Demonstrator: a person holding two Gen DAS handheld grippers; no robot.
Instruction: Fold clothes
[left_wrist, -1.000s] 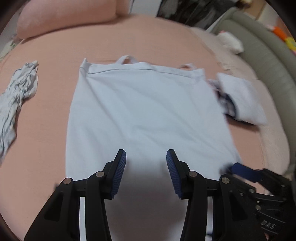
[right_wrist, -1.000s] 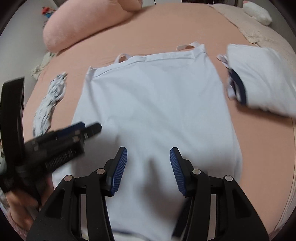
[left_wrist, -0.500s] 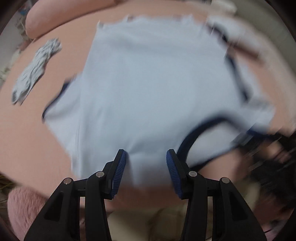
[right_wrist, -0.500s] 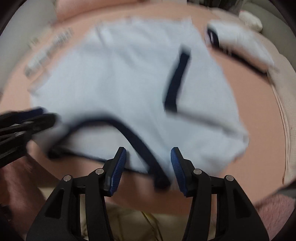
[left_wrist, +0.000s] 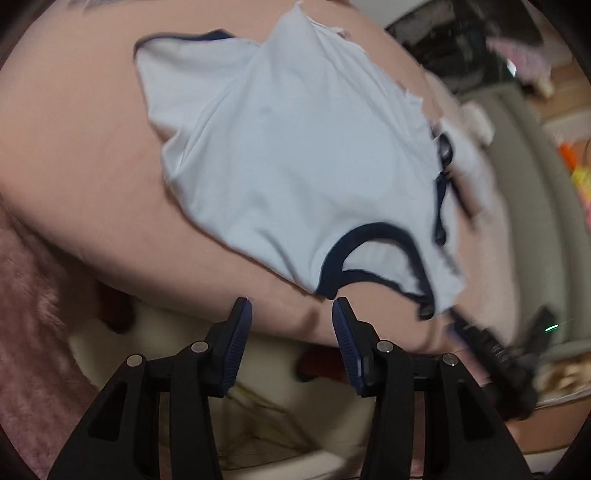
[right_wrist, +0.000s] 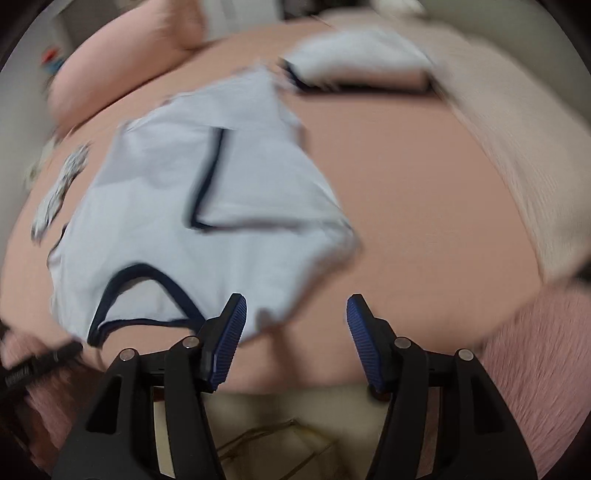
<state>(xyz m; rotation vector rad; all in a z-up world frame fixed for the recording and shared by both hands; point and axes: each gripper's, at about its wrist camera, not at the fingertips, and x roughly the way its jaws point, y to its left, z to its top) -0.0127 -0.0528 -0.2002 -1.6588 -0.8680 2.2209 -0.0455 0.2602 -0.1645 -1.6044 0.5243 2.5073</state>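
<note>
Left wrist view: a pale blue shirt (left_wrist: 295, 155) with dark navy trim lies rumpled on a pink bedsheet (left_wrist: 74, 155), its neckline at the near edge of the bed. The left gripper (left_wrist: 291, 325) hangs just short of that neckline, fingers parted and grasping nothing; no cloth lies between them. Right wrist view: a small crumpled patterned garment (right_wrist: 59, 188) lies at far left, then the same shirt, one side already turned over so a navy-edged sleeve rests across its middle. Beyond it sits a folded garment (right_wrist: 354, 62), apparently finished. The right gripper (right_wrist: 293, 321), near the shirt's lower corner, is opening its jaws with nothing between them. By the look of it, one piece is done, this shirt is partly folded, and the crumpled piece awaits.
</note>
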